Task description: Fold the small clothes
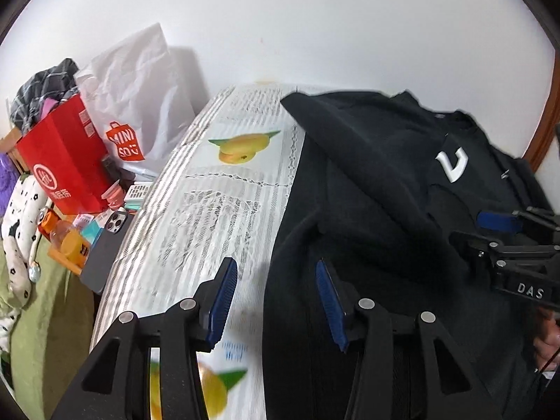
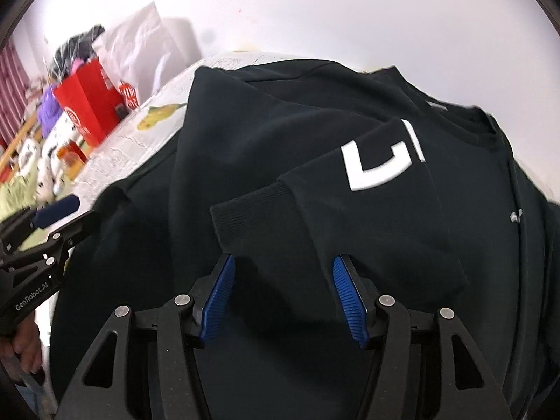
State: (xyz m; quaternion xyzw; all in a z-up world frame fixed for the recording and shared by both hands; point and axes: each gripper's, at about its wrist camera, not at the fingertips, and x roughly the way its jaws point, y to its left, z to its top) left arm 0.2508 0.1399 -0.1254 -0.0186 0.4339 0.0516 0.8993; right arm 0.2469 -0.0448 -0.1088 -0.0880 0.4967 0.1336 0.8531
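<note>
I see the black sweatshirt lying flat on the tabletop, both sleeves folded in over its front. My left tongs and right tongs are both open above it and hold nothing.

A black cotton sweatshirt with a white printed letter lies spread over a table with a grey-patterned cloth. One sleeve with a ribbed cuff is folded across the chest. The right gripper, black with blue ribbed pads, hangs over the sleeve, jaws apart, gripping nothing. The left gripper shows at the left edge. A red paper bag stands beyond.
</note>
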